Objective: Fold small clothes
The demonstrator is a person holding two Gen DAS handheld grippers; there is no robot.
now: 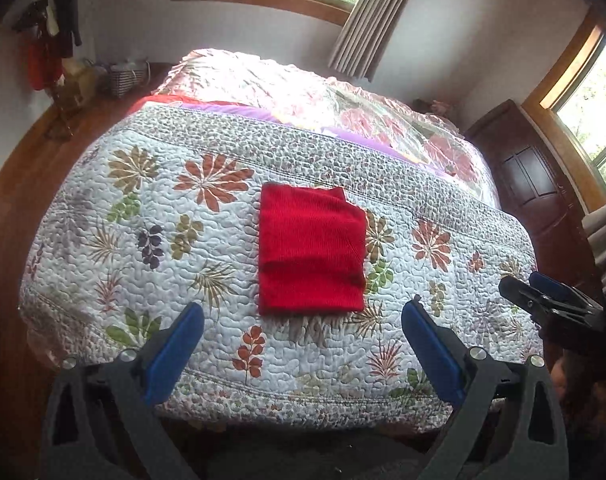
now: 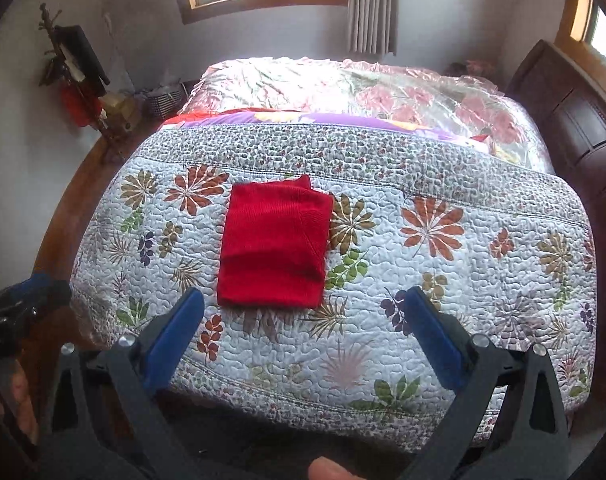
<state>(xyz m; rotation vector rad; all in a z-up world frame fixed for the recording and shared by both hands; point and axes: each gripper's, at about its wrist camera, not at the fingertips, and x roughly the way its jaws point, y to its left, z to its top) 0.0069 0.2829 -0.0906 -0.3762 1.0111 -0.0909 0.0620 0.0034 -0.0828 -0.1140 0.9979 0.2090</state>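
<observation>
A red knitted garment [image 1: 311, 248] [image 2: 274, 242] lies folded into a neat rectangle on the floral quilt [image 1: 143, 240] [image 2: 463, 260] of the bed. My left gripper [image 1: 303, 312] hovers above the bed's near edge, open, its blue pads wide apart with nothing between them. My right gripper [image 2: 303, 300] is likewise open and empty, just short of the garment's near edge. The right gripper [image 1: 543, 296] also shows at the right edge of the left wrist view, and the left gripper [image 2: 19, 300] at the left edge of the right wrist view.
Plastic-wrapped floral bedding [image 1: 343, 96] [image 2: 363, 88] fills the far half of the bed. A dark wooden headboard [image 1: 535, 184] [image 2: 575, 128] stands at the right. A basket [image 1: 127, 76] and hanging clothes [image 1: 51, 40] are at the far left by the wall. A person's fingers [image 2: 331, 470] show below.
</observation>
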